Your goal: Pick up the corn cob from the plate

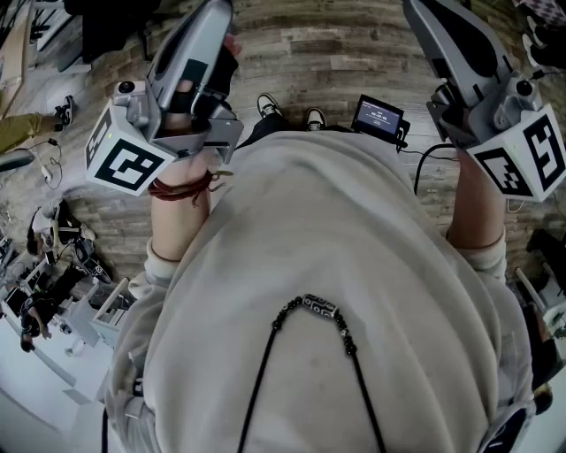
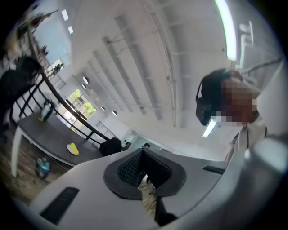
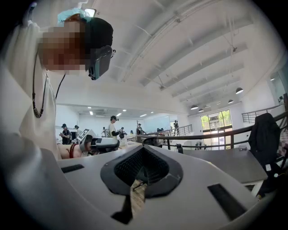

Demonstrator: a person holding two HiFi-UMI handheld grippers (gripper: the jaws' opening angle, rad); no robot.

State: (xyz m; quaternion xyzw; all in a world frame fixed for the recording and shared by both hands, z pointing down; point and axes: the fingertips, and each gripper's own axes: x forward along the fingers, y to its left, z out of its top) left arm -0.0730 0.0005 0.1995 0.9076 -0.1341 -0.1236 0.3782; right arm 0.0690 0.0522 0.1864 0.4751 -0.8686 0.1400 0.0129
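Note:
A small yellow corn cob lies on a pale plate on a long dark table, far off at the left of the left gripper view. My left gripper is held up at chest height, far from the table, its ribbed pads together with nothing between them. The right gripper is raised at the other side of my body, also shut and empty. In the head view my light sweater hides everything below. The plate does not show in the head view or the right gripper view.
Wooden floor lies beneath, with a small screen device and a cable on it. Cluttered gear sits at the left. A black railing runs behind the table. A dark jacket hangs at the right. Several people stand far back.

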